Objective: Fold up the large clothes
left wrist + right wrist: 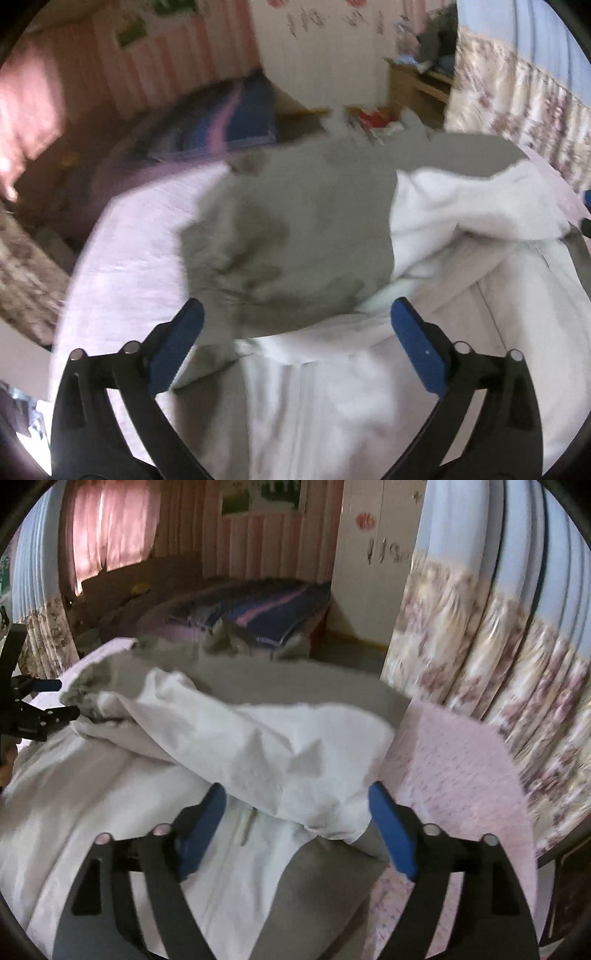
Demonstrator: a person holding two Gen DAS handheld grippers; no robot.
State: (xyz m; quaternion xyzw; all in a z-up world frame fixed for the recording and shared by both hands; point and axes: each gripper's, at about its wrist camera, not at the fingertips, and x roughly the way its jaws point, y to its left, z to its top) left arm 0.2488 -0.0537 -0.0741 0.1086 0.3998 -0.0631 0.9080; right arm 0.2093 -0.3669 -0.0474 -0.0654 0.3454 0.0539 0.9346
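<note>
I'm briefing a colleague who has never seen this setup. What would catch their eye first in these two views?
First the big white and grey garment, heaped in loose folds on the pink bedspread, filling the middle of both views. Next the blue-padded fingers of the left gripper and the right gripper, both open just above the cloth, gripping nothing. Behind, a striped blue and pink blanket lies on the bed's far end.

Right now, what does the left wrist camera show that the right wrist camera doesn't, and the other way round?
Only the left wrist view shows the wooden shelf with clutter and the red items beyond the bed. Only the right wrist view shows the pink window curtain clearly, and the left tool at its left edge. Both show the white garment with its grey lining, the pink bedspread, the striped blue pillow and the flowered curtain.
</note>
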